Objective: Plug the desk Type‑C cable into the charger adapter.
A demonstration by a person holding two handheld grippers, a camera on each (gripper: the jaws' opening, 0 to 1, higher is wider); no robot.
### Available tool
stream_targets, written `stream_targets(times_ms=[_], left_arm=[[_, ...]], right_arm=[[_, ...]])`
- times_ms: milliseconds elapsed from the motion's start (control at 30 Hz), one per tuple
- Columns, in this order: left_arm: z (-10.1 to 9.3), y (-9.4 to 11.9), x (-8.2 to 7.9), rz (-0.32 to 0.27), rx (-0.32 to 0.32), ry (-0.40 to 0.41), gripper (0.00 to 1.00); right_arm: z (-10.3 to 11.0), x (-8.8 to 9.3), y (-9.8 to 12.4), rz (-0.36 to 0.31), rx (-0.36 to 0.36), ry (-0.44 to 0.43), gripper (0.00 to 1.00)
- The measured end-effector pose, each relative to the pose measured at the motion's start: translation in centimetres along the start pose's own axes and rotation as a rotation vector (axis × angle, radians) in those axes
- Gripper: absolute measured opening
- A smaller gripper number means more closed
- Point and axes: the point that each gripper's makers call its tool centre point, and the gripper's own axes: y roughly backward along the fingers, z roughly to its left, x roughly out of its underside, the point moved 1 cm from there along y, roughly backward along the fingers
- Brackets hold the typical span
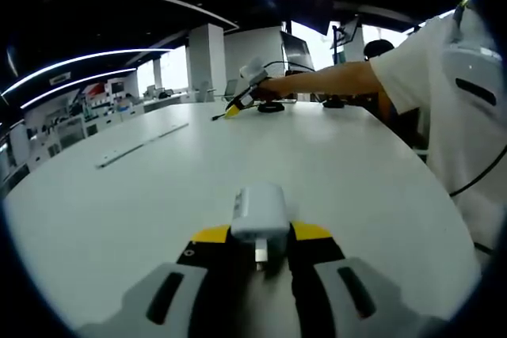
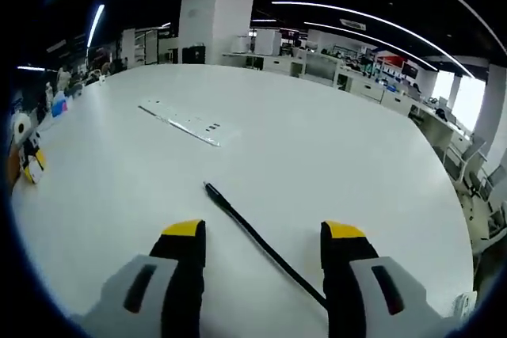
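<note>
A white charger adapter (image 1: 259, 213) rests low over the white table (image 1: 348, 172), and my left gripper (image 1: 260, 237) is shut on it between its yellow-tipped jaws. Far across the table, a person's arm holds my right gripper (image 1: 242, 99), with the black cable's tip (image 1: 215, 117) just in front of it. In the right gripper view, my right gripper (image 2: 264, 233) is open over the table (image 2: 333, 148). The black Type-C cable (image 2: 253, 235) lies on the surface between its jaws, its plug end pointing away. The left gripper (image 2: 25, 156) appears small at the far left.
A flat metal strip (image 1: 142, 144) (image 2: 182, 126) lies on the table. Small black items (image 1: 271, 107) sit beyond the right gripper. A person in a white shirt (image 1: 451, 77) stands at the table's right edge. Office desks and a white pillar (image 2: 218, 17) stand beyond.
</note>
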Motion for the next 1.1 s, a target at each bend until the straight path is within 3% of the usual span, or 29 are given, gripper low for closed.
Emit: stream_targets(times_ms=[200, 533, 700, 1100], left_arm=[[0.0, 0.1, 0.0, -0.001, 0.002, -0.001, 0.26], [0.0, 0.1, 0.1, -0.003, 0.004, 0.0, 0.26], [0.0, 0.1, 0.1, -0.003, 0.004, 0.0, 0.26], [0.0, 0.1, 0.1, -0.002, 0.003, 0.0, 0.26]], right_arm=[[0.4, -0.1, 0.0, -0.007, -0.035, -0.052, 0.56], [0.5, 0.0, 0.9, 0.006, -0.056, -0.031, 0.38], [1.0, 0.0, 0.8, 0.001, -0.08, -0.009, 0.24], [1.5, 0.0, 0.3, 0.0, -0.1, 0.042, 0.1]])
